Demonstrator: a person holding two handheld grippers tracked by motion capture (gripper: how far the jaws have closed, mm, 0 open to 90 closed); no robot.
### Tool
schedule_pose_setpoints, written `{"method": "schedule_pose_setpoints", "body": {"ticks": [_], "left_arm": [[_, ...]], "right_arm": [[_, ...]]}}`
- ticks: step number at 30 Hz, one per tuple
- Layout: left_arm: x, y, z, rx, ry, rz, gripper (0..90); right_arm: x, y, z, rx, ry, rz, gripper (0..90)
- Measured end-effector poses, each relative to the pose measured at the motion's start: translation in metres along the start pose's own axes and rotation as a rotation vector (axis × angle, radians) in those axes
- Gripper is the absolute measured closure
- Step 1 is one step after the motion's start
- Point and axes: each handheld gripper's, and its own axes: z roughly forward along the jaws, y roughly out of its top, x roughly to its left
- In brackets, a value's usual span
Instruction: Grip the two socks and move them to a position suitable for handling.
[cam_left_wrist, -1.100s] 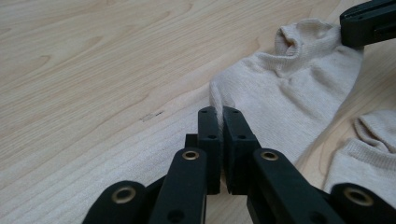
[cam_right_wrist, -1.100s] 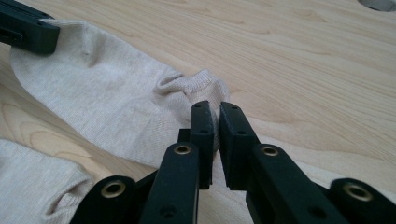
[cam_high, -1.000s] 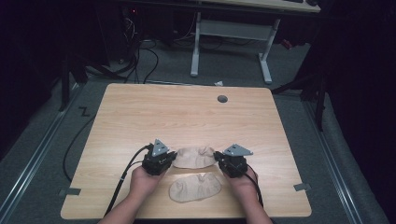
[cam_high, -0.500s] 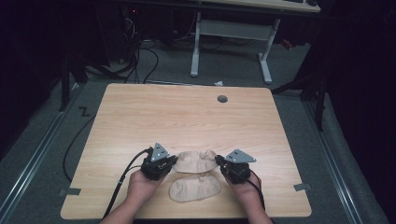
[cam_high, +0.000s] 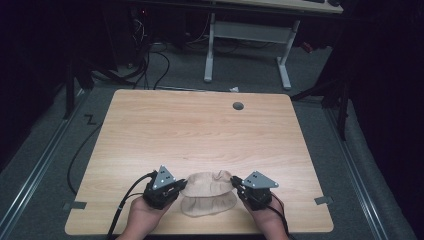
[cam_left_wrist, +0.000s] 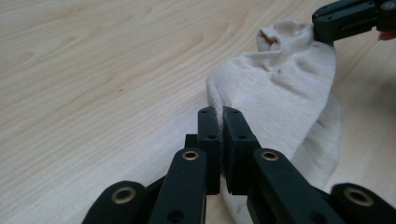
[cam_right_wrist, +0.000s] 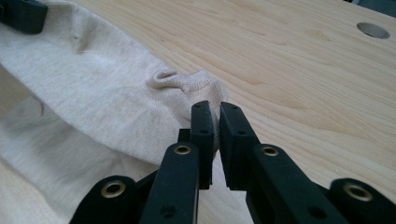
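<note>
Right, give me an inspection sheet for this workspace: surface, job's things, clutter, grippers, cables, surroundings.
Surface: light wooden table, round grommet hole near the far edge.
Job's things: two beige socks; upper sock stretched between both grippers above the lower sock, which lies flat on the table.
Clutter: nothing seen.
Grippers: left hand-held gripper shut on one end of the upper sock; right hand-held gripper shut on the other end.
Cables: black cable trails from the left hand-held gripper over the near edge; more cables on the floor beyond.
Surroundings: dark room, grey floor, white-legged desk behind.
</note>
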Motion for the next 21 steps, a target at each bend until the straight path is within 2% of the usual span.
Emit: {"method": "schedule_pose_setpoints", "body": {"ticks": [4, 8, 12, 17, 19, 21], "left_arm": [[-0.010, -0.006, -0.001, 0.028, -0.015, 0.030, 86.6], [-0.017, -0.012, -0.001, 0.061, -0.031, 0.045, 86.6], [-0.020, -0.019, -0.001, 0.093, -0.045, 0.037, 86.5], [-0.023, -0.027, -0.001, 0.127, -0.036, 0.045, 86.3], [-0.022, -0.031, 0.004, 0.158, -0.020, 0.052, 86.0], [-0.021, -0.035, 0.009, 0.190, -0.030, 0.039, 84.9]], "right_arm": [[0.001, -0.004, -0.007, -0.004, 0.003, 0.004, 84.5], [0.006, -0.014, -0.013, 0.022, 0.020, 0.000, 84.5], [0.010, -0.021, -0.013, 0.044, 0.034, -0.006, 84.4], [0.016, -0.025, -0.008, 0.081, 0.046, -0.017, 84.5], [0.016, -0.027, -0.006, 0.098, 0.041, -0.024, 84.4], [0.016, -0.029, -0.002, 0.122, 0.042, -0.020, 84.4]]}}
